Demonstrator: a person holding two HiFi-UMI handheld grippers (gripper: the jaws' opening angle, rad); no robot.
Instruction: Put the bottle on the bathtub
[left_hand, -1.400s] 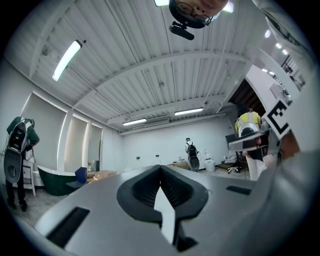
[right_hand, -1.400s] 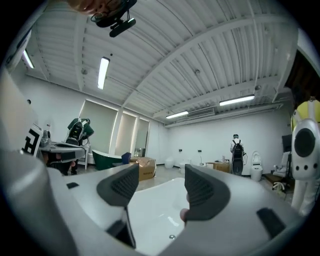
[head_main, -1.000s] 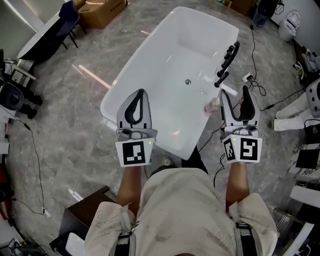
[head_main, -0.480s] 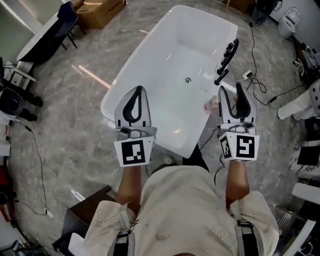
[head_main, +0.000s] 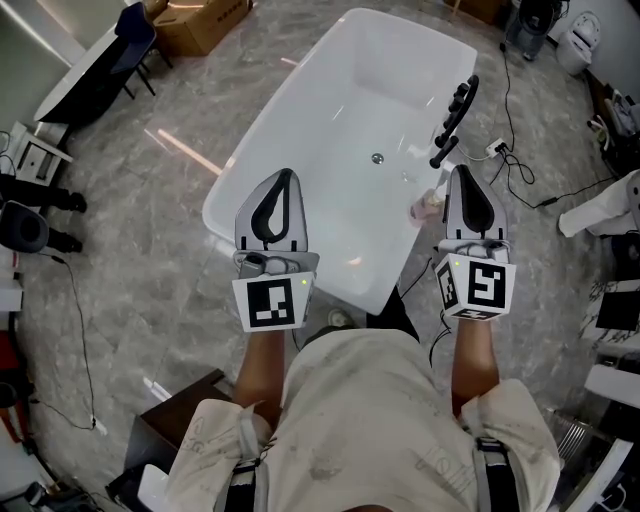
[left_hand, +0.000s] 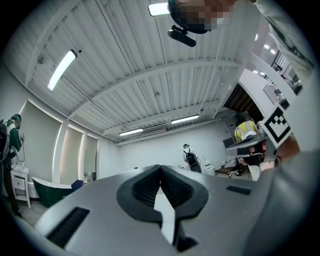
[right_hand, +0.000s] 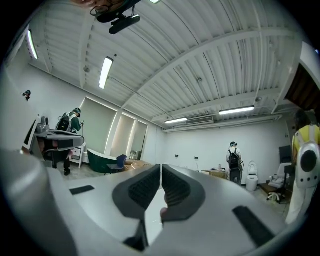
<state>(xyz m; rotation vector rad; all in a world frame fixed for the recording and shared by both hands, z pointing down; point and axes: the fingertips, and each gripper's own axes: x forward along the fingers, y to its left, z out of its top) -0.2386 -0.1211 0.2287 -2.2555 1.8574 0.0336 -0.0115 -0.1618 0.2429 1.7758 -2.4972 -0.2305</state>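
Here, the big white bathtub (head_main: 300, 120) has a little round drain (head_main: 377, 158) in its bottom. The small pink bottle (head_main: 426, 209) sits on the tub's edge, just beside the right gripper (head_main: 461, 172). That claw has just been closing. Its two jaws now touch at the tip, with nothing caught between them. The left gripper (head_main: 286, 174) is pressed together too, and in the head view it shows over the tub's near end. A black tap (head_main: 455, 115) stands farther along the edge.
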